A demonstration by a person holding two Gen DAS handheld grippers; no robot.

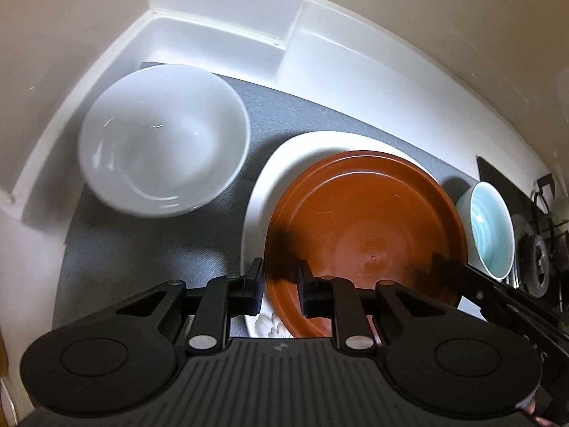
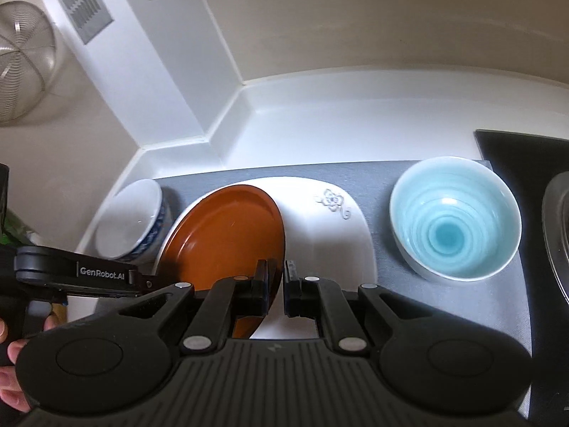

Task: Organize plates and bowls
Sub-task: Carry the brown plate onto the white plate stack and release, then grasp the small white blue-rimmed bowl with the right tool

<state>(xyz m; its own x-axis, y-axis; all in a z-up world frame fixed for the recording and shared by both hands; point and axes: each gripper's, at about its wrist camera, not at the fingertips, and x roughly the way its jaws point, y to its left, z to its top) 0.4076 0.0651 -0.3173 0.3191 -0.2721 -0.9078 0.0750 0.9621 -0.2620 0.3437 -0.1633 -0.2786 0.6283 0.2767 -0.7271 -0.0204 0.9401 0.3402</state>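
A brown plate (image 1: 366,235) lies tilted on a large white plate (image 1: 284,163) on the grey mat (image 1: 149,256). My left gripper (image 1: 281,284) straddles the brown plate's left rim, one finger each side, jaws narrow. My right gripper (image 2: 275,284) is shut on the brown plate's (image 2: 227,238) right rim above the white plate (image 2: 330,227). A white bowl (image 1: 163,138) with a blue pattern outside (image 2: 131,220) stands left. A light-blue bowl (image 2: 455,217) stands right; it also shows in the left wrist view (image 1: 487,227).
White counter walls (image 2: 320,114) enclose the back and left. A dark stove (image 1: 533,235) lies at the right with a metal rim (image 2: 558,235). A wire strainer (image 2: 25,60) hangs at the upper left. The left gripper's arm (image 2: 74,274) crosses the lower left.
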